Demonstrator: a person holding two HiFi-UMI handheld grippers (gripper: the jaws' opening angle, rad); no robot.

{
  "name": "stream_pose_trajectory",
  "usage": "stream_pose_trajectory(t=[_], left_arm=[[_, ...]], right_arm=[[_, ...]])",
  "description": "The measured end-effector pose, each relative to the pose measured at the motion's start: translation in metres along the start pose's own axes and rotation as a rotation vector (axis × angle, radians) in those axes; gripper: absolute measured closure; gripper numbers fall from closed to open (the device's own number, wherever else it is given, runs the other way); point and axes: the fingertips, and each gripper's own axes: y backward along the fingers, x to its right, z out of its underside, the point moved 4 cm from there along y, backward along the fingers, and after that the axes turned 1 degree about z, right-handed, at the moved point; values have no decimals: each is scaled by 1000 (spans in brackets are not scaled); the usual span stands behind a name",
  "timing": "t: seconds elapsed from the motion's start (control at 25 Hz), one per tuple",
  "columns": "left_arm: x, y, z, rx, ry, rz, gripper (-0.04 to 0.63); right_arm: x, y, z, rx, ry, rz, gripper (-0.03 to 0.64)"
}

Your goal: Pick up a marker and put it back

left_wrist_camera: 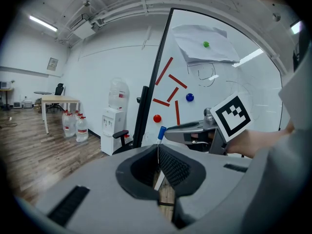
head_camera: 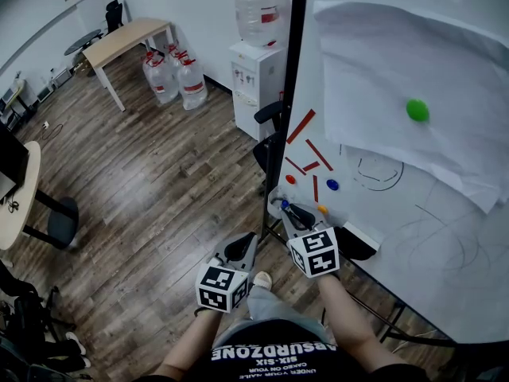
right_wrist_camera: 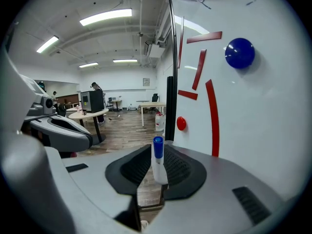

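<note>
whiteboard [head_camera: 445, 237]: fills right of frame | right gripper [head_camera: 296, 212]: clamped on marker, nearer the board | left gripper [left_wrist_camera: 157, 152]: closed, empty, lower centre | marker [right_wrist_camera: 158, 157]: long axis upright between right jaws, blue cap up, board just right

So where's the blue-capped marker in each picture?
Head view: marker just below centre, at the right gripper tip.
Left gripper view: marker near centre, poking from the right gripper.
Right gripper view: marker low centre, upright, clamped between the jaws.
Shared landmark: red round magnet, just beyond it.
</note>
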Motion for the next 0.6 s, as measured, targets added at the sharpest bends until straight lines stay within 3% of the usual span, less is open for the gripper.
stream_pose_trajectory(t=[0.6], left_arm=[[14,9,2,4,-15,11,586]], right_arm=[[-22,26,13,23,-53,-38,549]])
